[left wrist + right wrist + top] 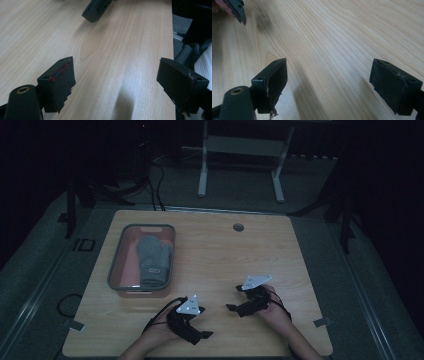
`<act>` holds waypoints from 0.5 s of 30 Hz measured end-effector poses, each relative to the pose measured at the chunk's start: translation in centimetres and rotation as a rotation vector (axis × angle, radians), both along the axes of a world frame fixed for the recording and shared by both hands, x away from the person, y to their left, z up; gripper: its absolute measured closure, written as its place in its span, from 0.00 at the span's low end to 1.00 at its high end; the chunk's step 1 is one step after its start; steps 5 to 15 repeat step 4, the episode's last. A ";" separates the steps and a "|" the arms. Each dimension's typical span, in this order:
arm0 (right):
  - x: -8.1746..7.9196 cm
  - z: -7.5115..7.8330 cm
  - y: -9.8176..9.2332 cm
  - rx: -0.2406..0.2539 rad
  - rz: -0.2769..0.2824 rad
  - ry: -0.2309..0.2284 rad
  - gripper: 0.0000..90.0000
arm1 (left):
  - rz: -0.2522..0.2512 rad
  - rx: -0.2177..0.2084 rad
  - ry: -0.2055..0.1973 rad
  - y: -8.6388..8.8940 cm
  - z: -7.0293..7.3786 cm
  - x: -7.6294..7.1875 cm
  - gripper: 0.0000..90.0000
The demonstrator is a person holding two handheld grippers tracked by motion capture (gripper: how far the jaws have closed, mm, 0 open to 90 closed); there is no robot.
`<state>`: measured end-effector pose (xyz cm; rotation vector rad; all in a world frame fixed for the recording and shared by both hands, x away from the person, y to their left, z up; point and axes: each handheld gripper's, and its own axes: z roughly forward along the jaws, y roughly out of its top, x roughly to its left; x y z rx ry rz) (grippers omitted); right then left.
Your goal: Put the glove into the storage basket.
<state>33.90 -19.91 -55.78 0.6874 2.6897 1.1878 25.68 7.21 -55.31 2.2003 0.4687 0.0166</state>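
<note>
A grey bin (114, 268) with a pink inside stands on the left part of the wooden table (225, 250). A pair of grey mittens (154, 259) lies in it. My left gripper (204, 322) rests near the front edge, jaws pointing right, and in the left gripper view it (117, 80) is open over bare wood. My right gripper (234, 298) sits just to its right, jaws pointing left toward it. In the right gripper view it (332, 82) is open with nothing between the jaws. Both are well clear of the bin.
A round cable hole (238, 227) lies near the table's far edge. Beyond the table stands a white-legged frame (202, 175), with cables on the dark floor. Bits of tape (322, 322) stick out at the front corners. In the left gripper view, the table's edge (172, 37) runs close on the right.
</note>
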 end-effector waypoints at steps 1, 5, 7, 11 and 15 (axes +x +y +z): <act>0.0 0.0 0.0 -0.001 -0.008 0.002 0.16 | -0.002 -0.001 0.001 0.0 0.0 0.0 0.17; 0.0 -0.1 0.0 -0.002 -0.008 0.001 0.16 | 0.008 -0.012 0.005 0.1 -0.1 0.0 0.17; 0.0 -0.1 0.0 -0.002 -0.008 0.001 0.16 | 0.008 -0.012 0.005 0.1 -0.1 0.0 0.17; 0.0 -0.1 0.0 -0.002 -0.008 0.001 0.16 | 0.008 -0.012 0.005 0.1 -0.1 0.0 0.17; 0.0 -0.1 0.0 -0.002 -0.008 0.001 0.16 | 0.008 -0.012 0.005 0.1 -0.1 0.0 0.17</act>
